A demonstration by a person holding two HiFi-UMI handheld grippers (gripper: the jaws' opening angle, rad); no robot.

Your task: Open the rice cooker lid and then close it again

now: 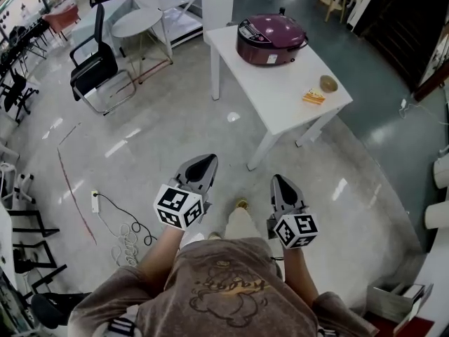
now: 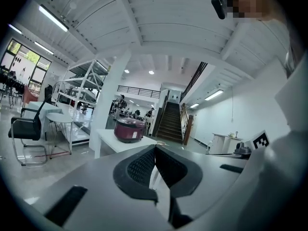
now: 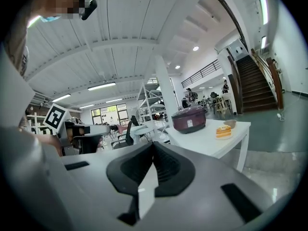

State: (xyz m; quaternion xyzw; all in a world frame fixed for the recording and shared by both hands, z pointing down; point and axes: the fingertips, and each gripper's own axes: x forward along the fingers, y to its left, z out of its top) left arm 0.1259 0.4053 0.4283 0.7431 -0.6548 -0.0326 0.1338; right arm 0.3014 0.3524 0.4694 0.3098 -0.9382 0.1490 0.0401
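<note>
A black office chair [image 1: 95, 65] stands on the floor at far left. The left gripper [image 1: 205, 162] is held out over the floor, jaws pinched together on nothing. Beside it, the right gripper [image 1: 280, 181] is likewise closed and empty. Well ahead, the maroon rice cooker [image 1: 270, 39] sits lid-down at the far end of the white bench [image 1: 280, 100], with a small bowl [image 1: 328, 83] near the bench's right edge.

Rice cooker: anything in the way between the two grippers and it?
Nothing visible. Only bare floor lies between the left gripper, the right gripper and the white table carrying the closed maroon round rice cooker. The orange snack and small tan bowl sit apart from it.
</note>
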